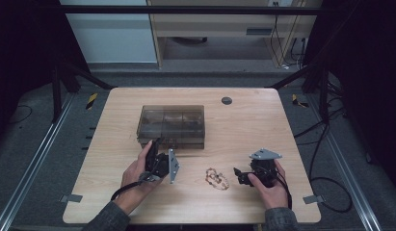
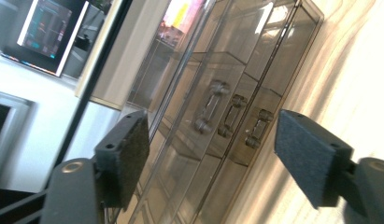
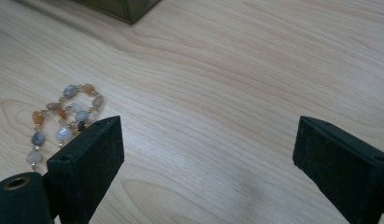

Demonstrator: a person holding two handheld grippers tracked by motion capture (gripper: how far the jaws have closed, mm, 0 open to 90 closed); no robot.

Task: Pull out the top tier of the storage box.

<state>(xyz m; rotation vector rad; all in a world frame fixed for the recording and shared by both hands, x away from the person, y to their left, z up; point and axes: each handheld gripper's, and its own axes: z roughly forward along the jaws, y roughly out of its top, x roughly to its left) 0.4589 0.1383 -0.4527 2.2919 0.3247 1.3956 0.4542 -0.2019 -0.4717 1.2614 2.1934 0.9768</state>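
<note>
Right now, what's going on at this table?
A person holds a tool in each hand over a wooden table. The left tool is open and points at the handles on the front of a smoky plastic drawer box, not touching them yet. The right tool is open too, just beside a beaded bracelet lying loose on the table. Nothing is gripped.

No text, label or number can be read anywhere

smoky brown box (image 1: 171,126), orange-grey beads (image 3: 63,121)
</note>
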